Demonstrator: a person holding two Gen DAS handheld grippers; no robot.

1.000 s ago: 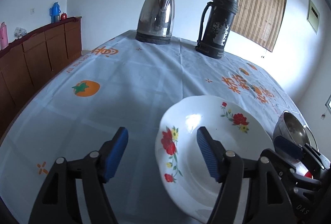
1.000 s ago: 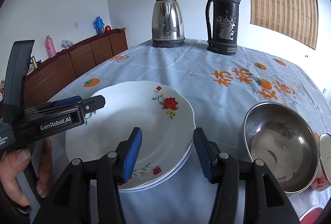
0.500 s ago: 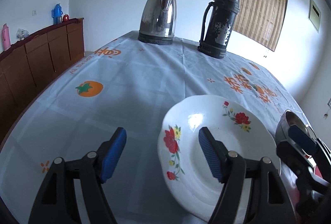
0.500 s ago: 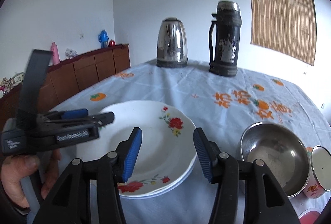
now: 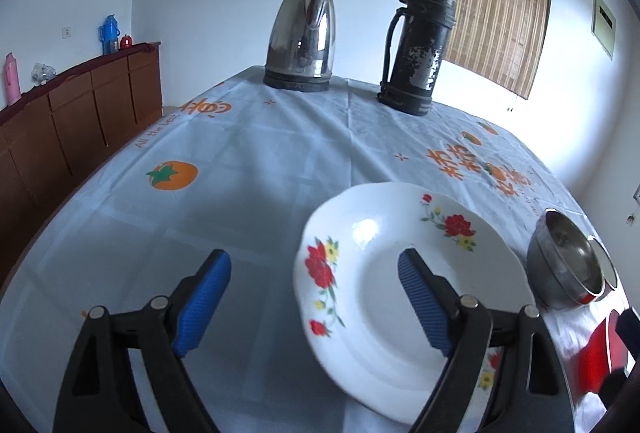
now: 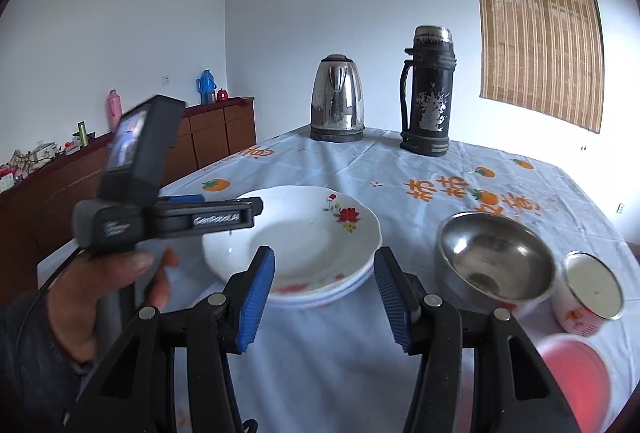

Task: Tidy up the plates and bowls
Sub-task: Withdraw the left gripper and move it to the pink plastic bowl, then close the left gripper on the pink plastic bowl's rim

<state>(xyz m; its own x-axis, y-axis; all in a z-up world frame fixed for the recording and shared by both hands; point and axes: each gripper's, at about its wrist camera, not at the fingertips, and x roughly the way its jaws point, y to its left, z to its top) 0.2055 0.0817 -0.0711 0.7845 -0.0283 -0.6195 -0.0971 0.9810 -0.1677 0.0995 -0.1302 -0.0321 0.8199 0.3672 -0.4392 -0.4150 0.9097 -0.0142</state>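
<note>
A stack of white plates with red flowers (image 6: 316,245) lies on the tablecloth; it also shows in the left wrist view (image 5: 384,273). A steel bowl (image 6: 496,257) stands right of it, also in the left wrist view (image 5: 568,261). My left gripper (image 5: 314,297) is open and empty, above the plates' left edge; its body shows in the right wrist view (image 6: 192,219). My right gripper (image 6: 324,297) is open and empty, raised in front of the plates.
A steel kettle (image 6: 338,101) and a black thermos (image 6: 428,93) stand at the table's far end. A small enamel cup (image 6: 592,287) and a red bowl (image 6: 572,377) sit at the right. A wooden sideboard (image 5: 80,113) runs along the left wall.
Both grippers have risen and pulled back from the plates. The right one has gone higher, so the plates and bowl look farther away. Both jaws stay open.
</note>
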